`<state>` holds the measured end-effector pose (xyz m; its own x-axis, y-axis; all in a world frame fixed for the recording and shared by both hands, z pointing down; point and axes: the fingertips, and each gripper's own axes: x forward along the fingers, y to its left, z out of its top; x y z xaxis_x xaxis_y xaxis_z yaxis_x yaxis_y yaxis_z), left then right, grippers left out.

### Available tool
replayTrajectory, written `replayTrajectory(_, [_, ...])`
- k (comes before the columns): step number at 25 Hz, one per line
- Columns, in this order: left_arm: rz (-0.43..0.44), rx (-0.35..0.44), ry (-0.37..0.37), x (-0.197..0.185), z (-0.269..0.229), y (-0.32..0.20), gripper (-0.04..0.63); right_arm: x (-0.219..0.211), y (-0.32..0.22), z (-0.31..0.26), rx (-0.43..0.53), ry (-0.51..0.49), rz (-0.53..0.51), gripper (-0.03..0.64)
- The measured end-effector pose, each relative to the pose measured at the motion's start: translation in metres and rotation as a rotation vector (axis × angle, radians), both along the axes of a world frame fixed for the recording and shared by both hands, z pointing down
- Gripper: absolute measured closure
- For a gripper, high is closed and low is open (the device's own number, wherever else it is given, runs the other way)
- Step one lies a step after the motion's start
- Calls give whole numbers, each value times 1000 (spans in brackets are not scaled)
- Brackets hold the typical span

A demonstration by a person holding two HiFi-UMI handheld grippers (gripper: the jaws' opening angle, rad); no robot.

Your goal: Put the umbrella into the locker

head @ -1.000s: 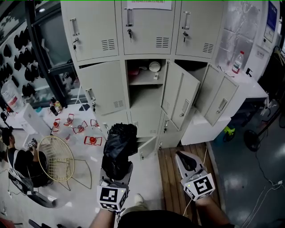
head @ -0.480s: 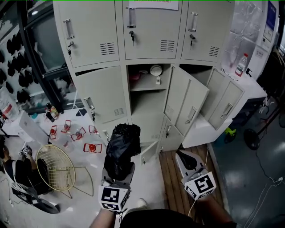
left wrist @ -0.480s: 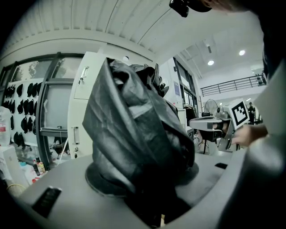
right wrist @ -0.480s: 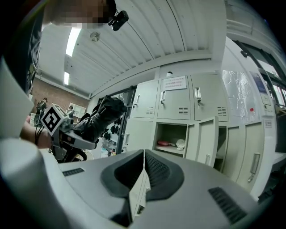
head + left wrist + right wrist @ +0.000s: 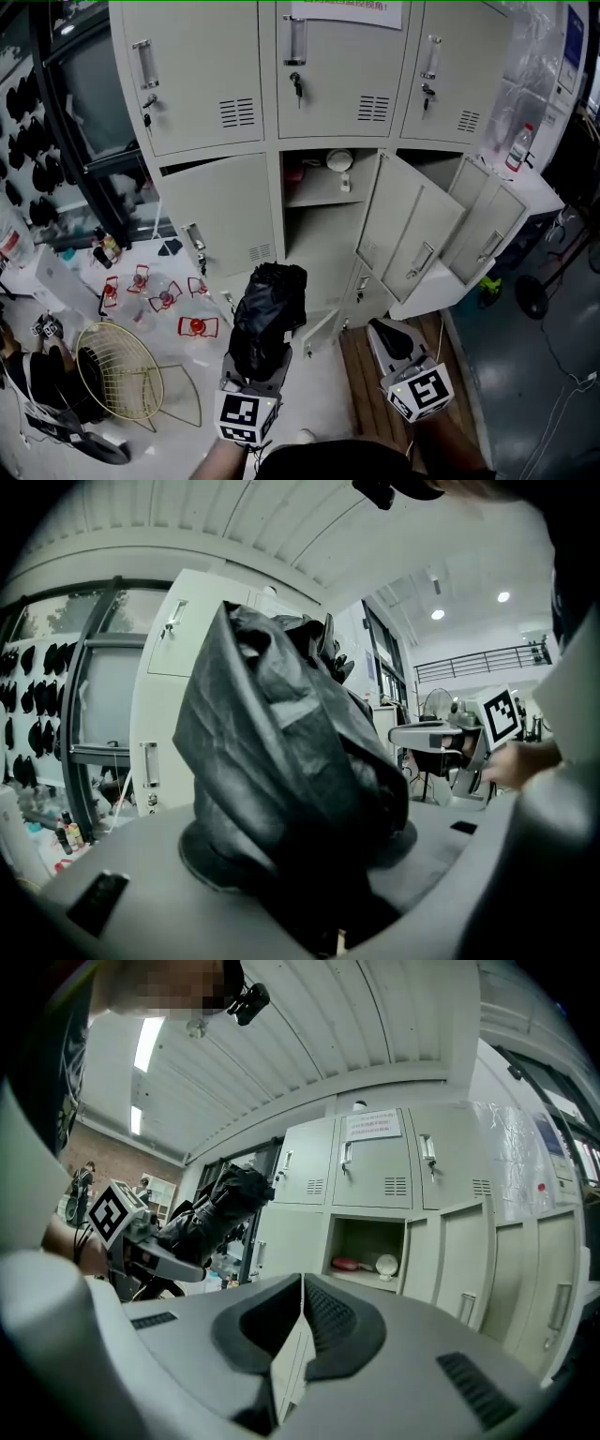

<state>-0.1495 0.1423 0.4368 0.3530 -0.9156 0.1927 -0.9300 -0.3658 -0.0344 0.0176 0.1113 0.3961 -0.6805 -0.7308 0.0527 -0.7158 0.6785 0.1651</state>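
A black folded umbrella (image 5: pixel 267 314) stands upright between the jaws of my left gripper (image 5: pixel 256 364), which is shut on its lower part. In the left gripper view the umbrella (image 5: pixel 281 780) fills the middle and hides the fingertips. My right gripper (image 5: pixel 387 337) is shut with nothing in it, its pads meeting edge to edge (image 5: pixel 300 1321). Ahead stands the grey locker (image 5: pixel 216 84). Its middle compartment (image 5: pixel 323 220) is open, the door (image 5: pixel 412 230) swung out to the right. A shelf above it holds a few small items (image 5: pixel 375 1265).
A second locker door (image 5: pixel 487 234) hangs open at the right, and a small lower door (image 5: pixel 319 330) is ajar. A gold wire chair (image 5: pixel 117 370) and red stands (image 5: pixel 155 295) are on the floor at left. A wooden platform (image 5: pixel 361 370) lies below the lockers.
Both grippers have moved toward the lockers, which now look nearer and larger. The umbrella stays in the left gripper and the right stays shut.
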Motion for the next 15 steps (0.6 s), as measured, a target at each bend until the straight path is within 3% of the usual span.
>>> replayTrajectory(15, [61, -74, 19, 4, 31, -45, 342, -1, -35, 14, -29, 1, 42, 586])
